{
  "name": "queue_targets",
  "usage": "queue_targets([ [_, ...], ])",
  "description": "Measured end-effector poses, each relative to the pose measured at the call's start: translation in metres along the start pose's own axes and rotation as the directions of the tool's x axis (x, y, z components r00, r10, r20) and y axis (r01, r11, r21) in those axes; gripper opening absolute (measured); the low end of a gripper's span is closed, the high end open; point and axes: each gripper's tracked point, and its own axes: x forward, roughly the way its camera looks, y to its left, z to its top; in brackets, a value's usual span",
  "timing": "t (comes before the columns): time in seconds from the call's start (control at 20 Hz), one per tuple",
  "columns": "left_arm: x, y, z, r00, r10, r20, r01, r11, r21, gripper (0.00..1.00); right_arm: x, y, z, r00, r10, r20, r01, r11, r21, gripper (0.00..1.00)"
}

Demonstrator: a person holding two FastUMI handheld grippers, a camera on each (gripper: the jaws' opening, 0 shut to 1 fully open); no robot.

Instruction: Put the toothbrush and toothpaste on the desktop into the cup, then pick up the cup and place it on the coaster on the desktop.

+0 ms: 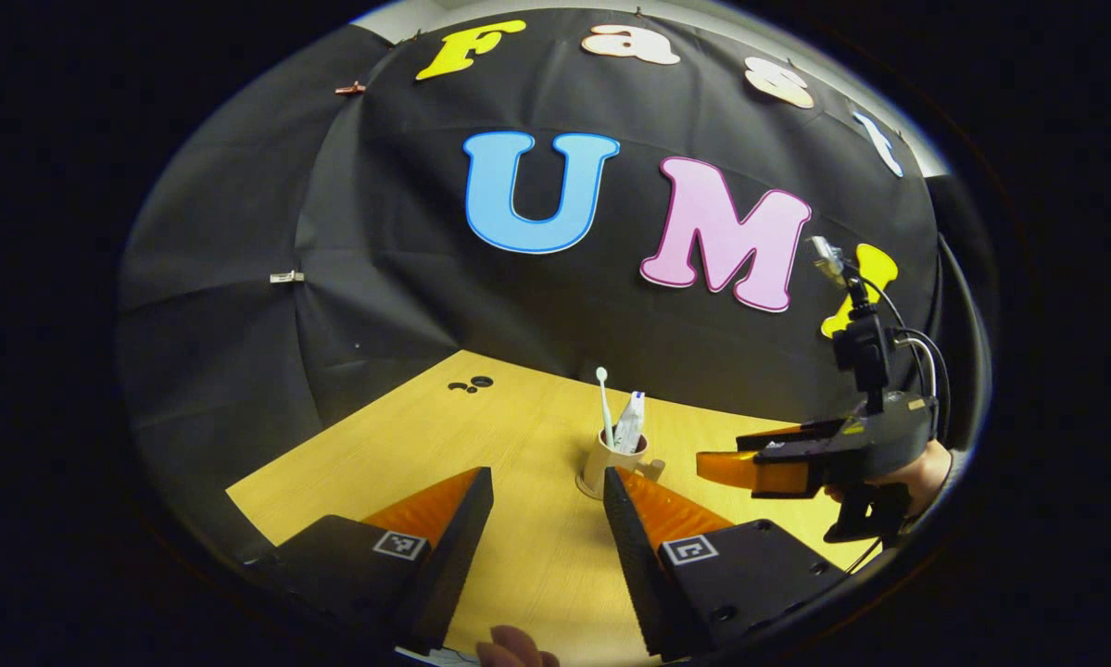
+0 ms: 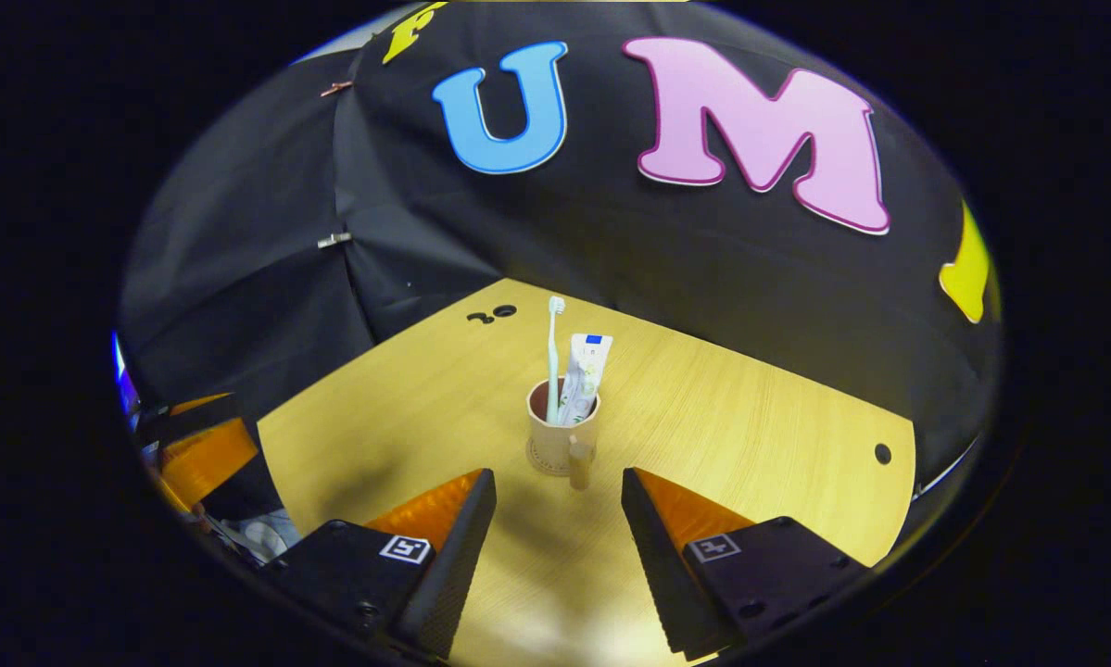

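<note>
A beige cup (image 1: pixel 613 460) with a handle stands mid-desk, holding a white toothbrush (image 1: pixel 603 400) and a toothpaste tube (image 1: pixel 630 421), both upright. A round coaster (image 1: pixel 587 488) shows under its base. My left gripper (image 1: pixel 546 477) is open, a little short of the cup, nothing between its fingers. The right gripper (image 1: pixel 720 460), held in a hand, hovers to the cup's right. In the right gripper view the cup (image 2: pixel 555 428), toothbrush (image 2: pixel 553 347) and toothpaste (image 2: pixel 585 378) stand just ahead of my open right gripper (image 2: pixel 557 477). The left gripper (image 2: pixel 205 449) sits at the far left.
The wooden desk (image 2: pixel 750 435) has small round holes at the back left (image 2: pixel 492 315) and one near the right edge (image 2: pixel 882 453). Black cloth walls close the far sides. A fingertip (image 1: pixel 513 650) shows at the bottom of the left gripper view.
</note>
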Motion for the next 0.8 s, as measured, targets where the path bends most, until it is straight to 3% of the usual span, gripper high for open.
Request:
queue_targets([
  [0.5, -0.023, -0.045, 0.013, 0.993, -0.114, 0.003, 0.112, 0.982, 0.153, 0.79, -0.082, 0.0, 0.005, 0.993, -0.046, 0.113, 0.043, 0.999, 0.027, 0.88],
  [0.8, -0.033, -0.051, 0.017, 0.994, -0.112, 0.006, 0.11, 0.983, 0.146, 0.79, -0.119, 0.009, -0.001, 0.988, -0.043, 0.15, 0.038, 0.999, 0.036, 0.88],
])
